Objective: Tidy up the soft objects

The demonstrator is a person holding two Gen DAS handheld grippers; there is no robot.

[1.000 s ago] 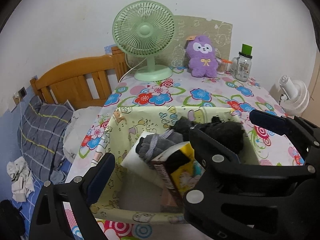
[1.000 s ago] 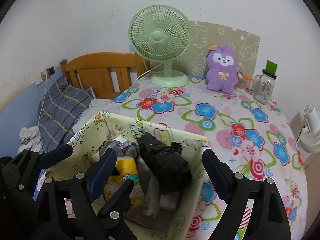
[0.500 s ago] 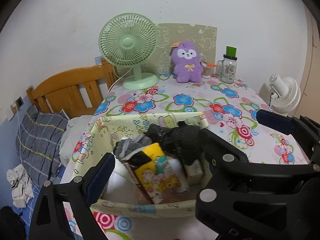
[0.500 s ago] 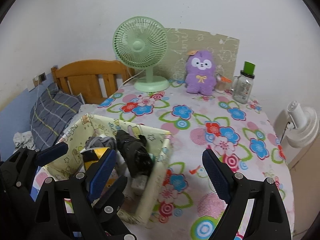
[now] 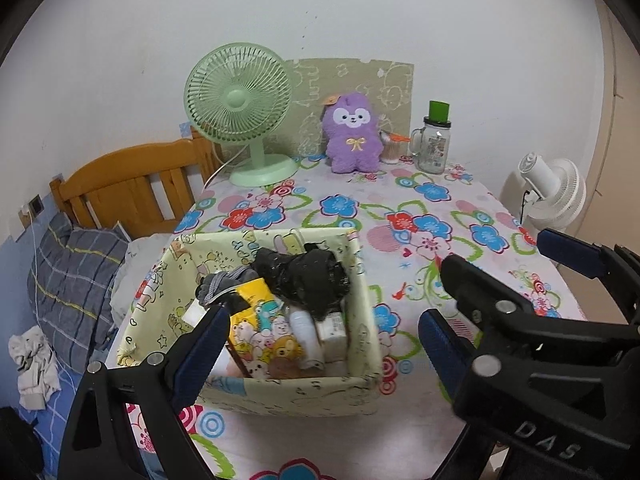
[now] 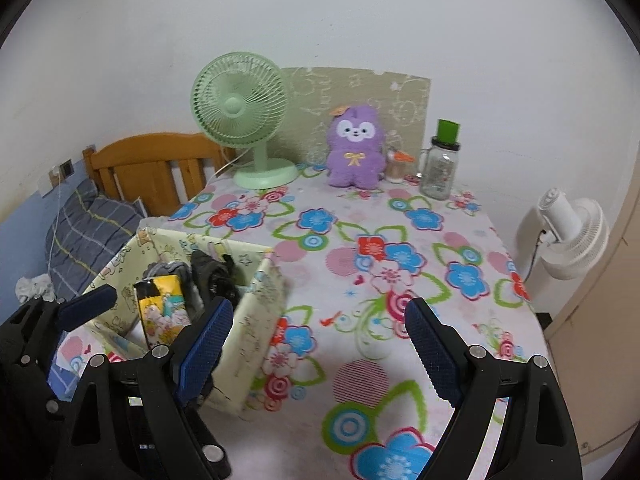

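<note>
A pale yellow cartoon-print fabric basket (image 5: 280, 236) stands on the flowered tablecloth (image 6: 400, 264) near the table's left edge. It holds a black soft bundle (image 5: 308, 276), a grey cloth (image 5: 218, 284), a yellow cartoon packet (image 5: 260, 320) and small white bottles (image 5: 304, 328). A purple plush toy (image 5: 352, 136) sits upright at the back of the table. My left gripper (image 5: 320, 340) hangs open just in front of the basket, holding nothing. My right gripper (image 6: 318, 350) is open over the bare cloth, right of the basket (image 6: 260, 320).
A green desk fan (image 5: 240, 108) and a glass jar with a green lid (image 5: 436, 144) flank the plush at the back. A white fan (image 6: 572, 232) stands off the table's right side. A wooden headboard (image 5: 132, 184) and striped pillow (image 5: 72, 276) lie left.
Both grippers have drawn back from the basket and risen a little, so it looks smaller. The right view has swung right, off the basket and over the tablecloth. Both stay open.
</note>
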